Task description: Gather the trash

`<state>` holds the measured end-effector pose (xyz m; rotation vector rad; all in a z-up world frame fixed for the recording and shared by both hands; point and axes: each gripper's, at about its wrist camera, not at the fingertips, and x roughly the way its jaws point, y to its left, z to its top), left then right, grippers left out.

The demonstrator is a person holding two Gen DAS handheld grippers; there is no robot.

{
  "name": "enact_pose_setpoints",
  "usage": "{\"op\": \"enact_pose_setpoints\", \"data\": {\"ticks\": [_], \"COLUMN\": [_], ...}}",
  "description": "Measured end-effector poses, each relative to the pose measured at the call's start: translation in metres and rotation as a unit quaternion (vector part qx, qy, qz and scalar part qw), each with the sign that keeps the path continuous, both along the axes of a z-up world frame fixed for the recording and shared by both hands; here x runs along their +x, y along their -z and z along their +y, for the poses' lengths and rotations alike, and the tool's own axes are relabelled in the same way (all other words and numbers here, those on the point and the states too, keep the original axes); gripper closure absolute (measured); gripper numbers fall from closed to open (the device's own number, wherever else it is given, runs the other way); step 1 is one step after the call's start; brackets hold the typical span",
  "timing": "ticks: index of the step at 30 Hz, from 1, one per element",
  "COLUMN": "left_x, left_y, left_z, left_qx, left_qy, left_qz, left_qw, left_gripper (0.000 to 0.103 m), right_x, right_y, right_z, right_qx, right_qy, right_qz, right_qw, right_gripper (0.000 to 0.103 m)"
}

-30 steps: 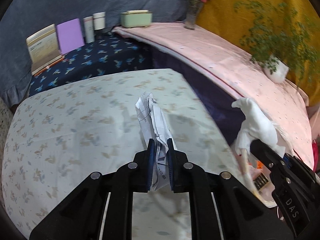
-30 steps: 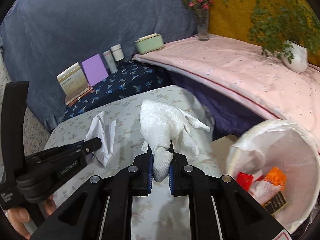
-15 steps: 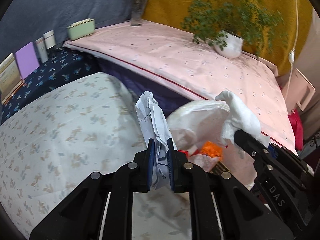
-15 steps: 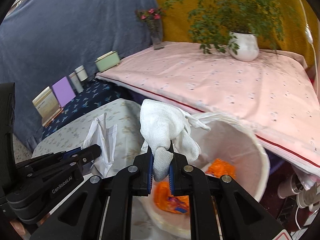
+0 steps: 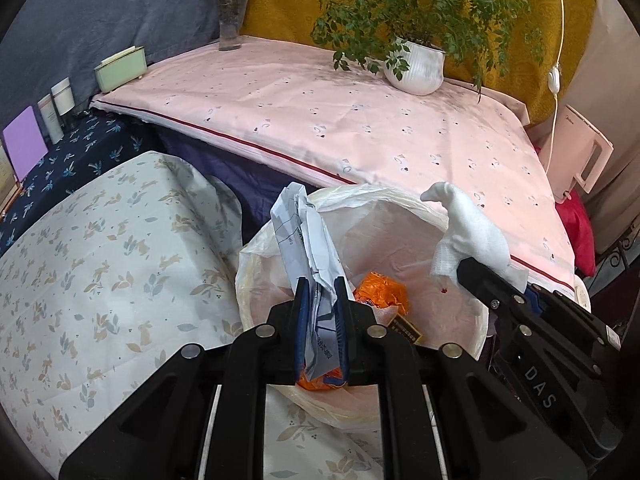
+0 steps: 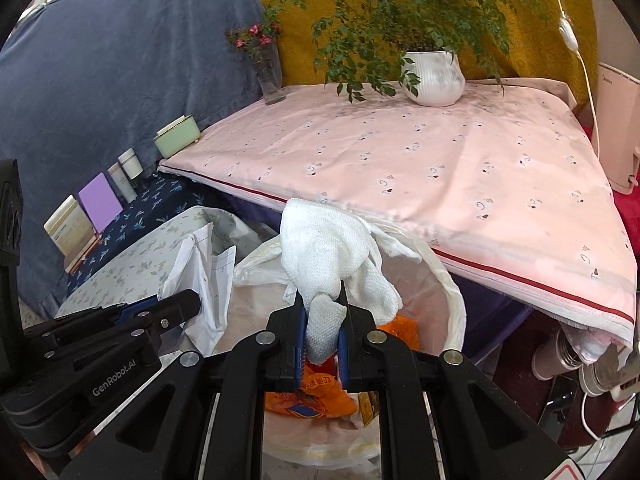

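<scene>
My left gripper (image 5: 321,286) is shut on a crumpled sheet of printed paper (image 5: 304,232) and holds it over the open bin. My right gripper (image 6: 322,304) is shut on a wad of white tissue (image 6: 324,248), also above the bin. The bin (image 5: 460,236) is lined with a white plastic bag and holds orange wrappers (image 5: 382,294) and other scraps. In the left wrist view the right gripper (image 5: 460,270) with the tissue (image 5: 472,232) is at the bin's right rim. In the right wrist view the left gripper (image 6: 188,300) with the paper (image 6: 200,276) is at the bin's (image 6: 452,292) left.
A table with a leaf-print cloth (image 5: 100,264) lies left of the bin. A pink-covered surface (image 5: 360,120) behind carries a potted plant (image 5: 416,64), a flower vase (image 5: 230,20) and a green box (image 5: 120,68). Bottles and cables (image 6: 580,360) lie at the lower right.
Both grippers have swung right from over the leaf-print table to above the bin, each still holding its trash. The bin now fills the middle of both views.
</scene>
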<state>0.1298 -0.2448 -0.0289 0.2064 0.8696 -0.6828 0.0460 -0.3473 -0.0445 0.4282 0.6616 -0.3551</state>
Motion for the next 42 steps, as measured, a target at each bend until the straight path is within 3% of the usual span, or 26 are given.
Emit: {"op": "enact_pose_setpoints", "data": {"ticks": [23,27,29,33,42], "left_x": [-0.006,-0.003,0.0,0.003,-0.002], "left_y": [0.013,0.016,0.018,0.019,0.019], "left_z": [-0.015,-0.009,-0.002,0.011,0.039], "left_qx": [0.01,0.01,0.008,0.009,0.017], "left_qy": [0.013,-0.003,-0.015,-0.034,-0.061], "left_qz": [0.004,0.001,0.003,0.004,-0.013], "left_qw": [0.9998,0.9999,0.9999,0.9994,0.9979], "left_gripper": [0.09,0.065,0.063,0.049,0.037], "right_x": [-0.006,-0.007,-0.007,-0.008,-0.016], "right_y": [0.01,0.009,0.007,0.004,-0.004], "right_z": [-0.014,-0.011,-0.01,-0.009,0.006], "right_qx": [0.007,-0.004,-0.008,-0.008,-0.023], "right_qy": [0.006,0.006,0.006,0.007,-0.005], "right_qz": [0.006,0.002,-0.001,-0.002,0.007], "right_qw": [1.0,1.0,1.0,1.0,1.0], "right_gripper": [0.089,0.08,0.071,0.067,0.043]}}
